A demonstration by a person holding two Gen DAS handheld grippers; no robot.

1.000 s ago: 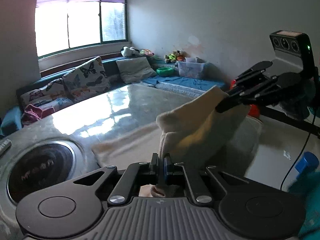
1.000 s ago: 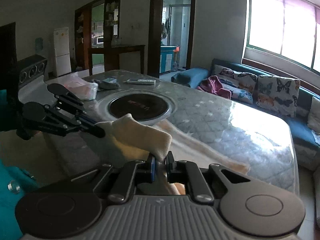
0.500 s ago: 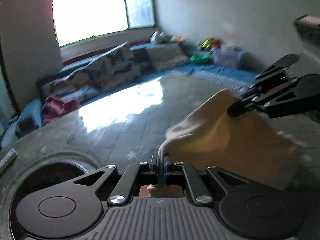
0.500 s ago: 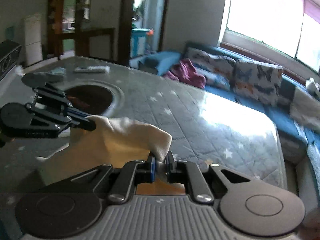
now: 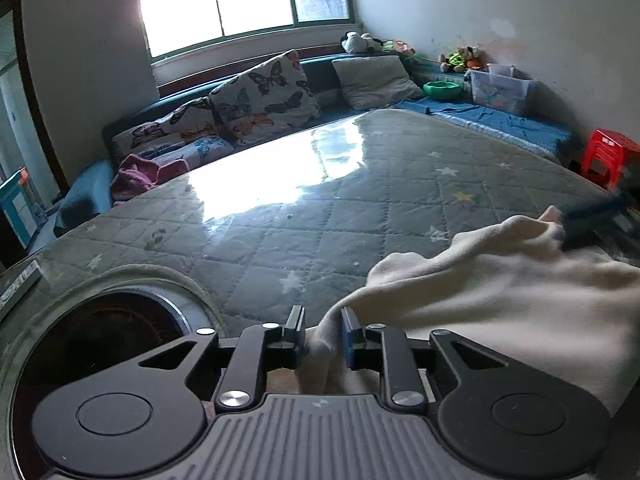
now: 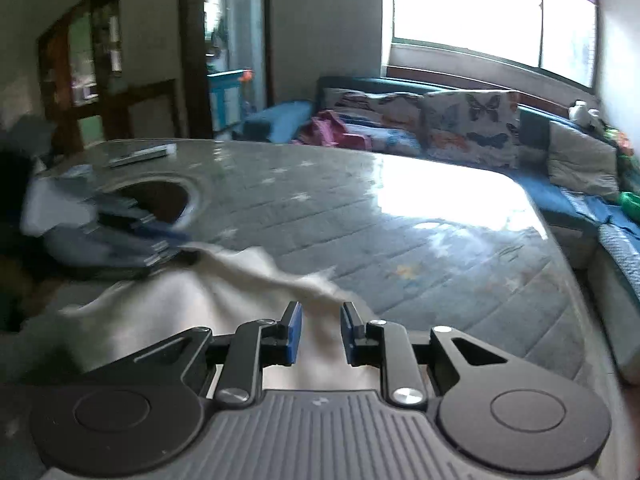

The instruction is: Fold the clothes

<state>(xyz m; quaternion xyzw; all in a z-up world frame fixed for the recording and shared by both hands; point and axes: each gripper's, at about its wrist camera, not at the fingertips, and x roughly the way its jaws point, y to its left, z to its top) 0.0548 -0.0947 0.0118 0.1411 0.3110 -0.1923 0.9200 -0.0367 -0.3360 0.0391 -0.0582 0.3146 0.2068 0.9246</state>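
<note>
Cream garment (image 5: 500,292) lies at our near table (image 5: 320,208) edge, quilted surface stretching bare toward twelve o'clock. We hold the left gripper (image 5: 322,334) and right gripper (image 6: 320,332) low and level. Both jaws stand parted, cloth loose between each pair.

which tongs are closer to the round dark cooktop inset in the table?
Left. The left tongs sit right beside the cooktop, at the cream cloth's near end. The right tongs are at the cloth's other end, with the cooktop well beyond them.
</note>
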